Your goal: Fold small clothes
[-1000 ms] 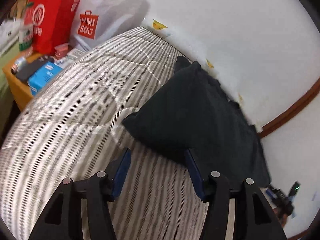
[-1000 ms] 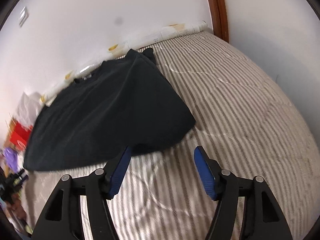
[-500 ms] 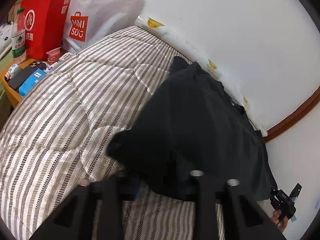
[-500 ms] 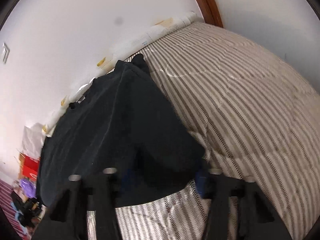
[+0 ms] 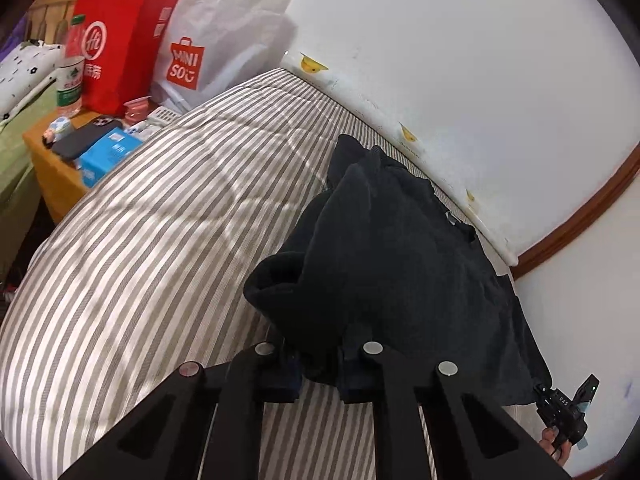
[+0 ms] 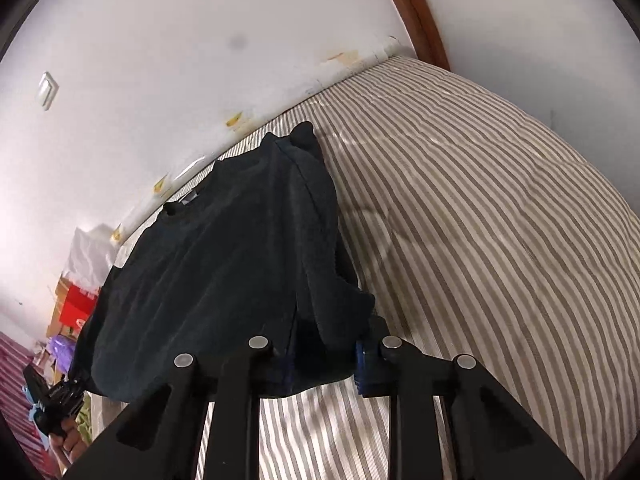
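Red bag (image 5: pixel 116 44) beside white bag (image 5: pixel 224 36) (Miniso logo), striped mattress (image 5: pixel 152 232).

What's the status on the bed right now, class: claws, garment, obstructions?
Left claw shut on black shirt hem corner. Right claw shut on opposite corner. Shirt bunched on striped bed. Nothing in the way.

A home bedroom: a striped mattress (image 5: pixel 160 240) is lying against a white wall, shopping bags (image 5: pixel 120 40) standing on a bedside table (image 5: pixel 52 160) at its corner.
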### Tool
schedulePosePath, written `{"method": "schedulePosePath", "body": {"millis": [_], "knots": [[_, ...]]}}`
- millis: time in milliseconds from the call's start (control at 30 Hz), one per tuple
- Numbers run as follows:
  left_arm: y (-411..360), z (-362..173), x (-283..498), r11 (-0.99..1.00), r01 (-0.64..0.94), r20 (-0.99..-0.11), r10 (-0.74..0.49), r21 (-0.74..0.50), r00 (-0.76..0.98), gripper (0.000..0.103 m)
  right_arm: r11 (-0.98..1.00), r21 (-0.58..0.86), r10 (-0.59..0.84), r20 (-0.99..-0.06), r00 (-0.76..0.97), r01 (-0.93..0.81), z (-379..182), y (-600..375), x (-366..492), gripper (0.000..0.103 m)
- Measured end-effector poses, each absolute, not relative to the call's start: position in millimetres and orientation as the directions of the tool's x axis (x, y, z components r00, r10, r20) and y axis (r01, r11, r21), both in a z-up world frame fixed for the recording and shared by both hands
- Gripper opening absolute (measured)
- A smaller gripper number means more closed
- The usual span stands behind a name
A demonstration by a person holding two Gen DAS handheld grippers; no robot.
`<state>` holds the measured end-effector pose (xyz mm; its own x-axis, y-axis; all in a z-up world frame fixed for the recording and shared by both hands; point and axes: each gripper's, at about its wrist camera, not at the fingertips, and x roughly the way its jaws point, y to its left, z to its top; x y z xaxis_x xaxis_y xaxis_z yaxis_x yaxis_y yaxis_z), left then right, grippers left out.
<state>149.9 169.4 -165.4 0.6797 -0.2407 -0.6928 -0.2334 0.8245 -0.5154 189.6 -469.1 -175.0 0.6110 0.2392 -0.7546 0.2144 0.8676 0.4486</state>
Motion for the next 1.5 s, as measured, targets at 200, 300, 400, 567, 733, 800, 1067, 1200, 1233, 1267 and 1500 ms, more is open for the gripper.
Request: {"method": "schedulePosePath", "body": {"millis": [200,300,400,567,733,800,1067,1200,1233,1267,1500], "knots": [[163.7,-171.8,126.2,0.844,-0.219,-0.701,-0.233,-0.49,0.674,0.012,0.904,0.394,0.228,-0.771,0.594,0.165,-173.9,-464.3,154.0,0.022],[162.2,-176.4,124.8,0.845,-0.229,-0.707,-0.222,-0.483,0.671,0.014,0.915,0.37,0.212,-0.778,0.591,0.16,-173.6,-464.0,150.6,0.027],[162.6,-179.6,121.9,0.841,-0.229,-0.706,-0.229,-0.49,0.67,0.014,0.953,0.252,0.11,-0.8,0.589,0.165,-167.7,-459.0,147.8,0.041],[161.5,-184.3,109.1,0.827,-0.2,-0.7,-0.287,-0.526,0.655,0.027,0.971,0.093,-0.075,-0.759,0.646,0.222,-136.1,-466.1,134.3,0.044],[149.5,-187.6,99.7,0.828,-0.15,-0.688,-0.332,-0.54,0.645,0.043,0.981,0.084,-0.059,-0.727,0.684,0.174,-110.4,-455.3,145.9,0.046],[145.5,-190.6,98.0,0.819,-0.136,-0.675,-0.351,-0.557,0.649,0.046,0.989,0.079,-0.029,-0.72,0.694,0.124,-108.4,-436.9,153.4,0.046],[151.2,-197.5,104.8,0.774,-0.154,-0.62,-0.354,-0.615,0.7,0.049,0.988,0.079,0.145,-0.751,0.644,-0.131,-135.4,-317.3,188.4,0.047],[158.5,-199.1,113.0,0.743,-0.172,-0.603,-0.361,-0.647,0.711,0.049,0.975,0.098,0.201,-0.778,0.596,-0.201,-156.7,-273.2,199.8,0.047],[159.6,-199.3,115.6,0.74,-0.173,-0.601,-0.361,-0.65,0.713,0.049,0.972,0.1,0.208,-0.786,0.582,-0.213,-162.3,-265.2,202.8,0.047],[160.8,-199.3,118.4,0.738,-0.173,-0.599,-0.361,-0.652,0.714,0.049,0.97,0.09,0.206,-0.794,0.571,-0.225,-168.0,-254.1,202.7,0.047],[156.8,-196.5,125.9,0.77,-0.163,-0.617,-0.344,-0.617,0.708,0.049,0.973,0.017,0.15,-0.803,0.576,-0.229,-184.9,-219.3,224.0,0.047]]}}
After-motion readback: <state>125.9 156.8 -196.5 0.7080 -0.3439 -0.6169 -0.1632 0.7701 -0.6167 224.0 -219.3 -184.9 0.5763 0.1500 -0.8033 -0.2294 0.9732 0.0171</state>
